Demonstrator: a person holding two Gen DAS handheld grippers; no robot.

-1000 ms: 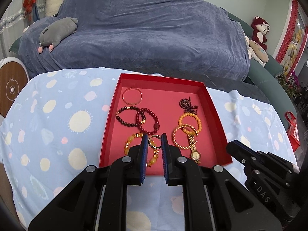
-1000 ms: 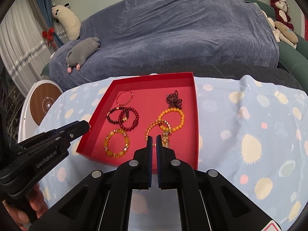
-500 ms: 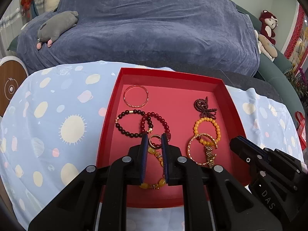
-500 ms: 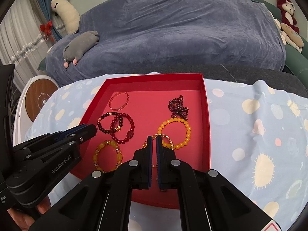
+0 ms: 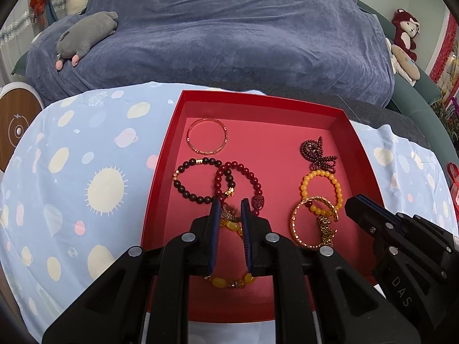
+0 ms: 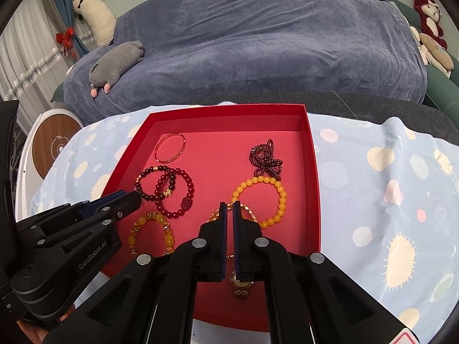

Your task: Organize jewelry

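though both tools hover over the shallow red cardboard tray [image 5: 160,189] | left tool [image 5: 230,207] open, straddling small gold ring [image 5: 229,215] at near-left, nearer | right tool [image 6: 229,207] almost closed, empty, over gold chain watch [image 6: 240,282], near-right

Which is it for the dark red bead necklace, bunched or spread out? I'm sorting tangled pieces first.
Bunched. The necklace lies coiled in small overlapping loops at the tray's far right, not laid out as one open ring.

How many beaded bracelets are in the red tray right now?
4: black and dark red overlapping at left, amber nearest the left gripper, orange at right. More may be hidden under the grippers.
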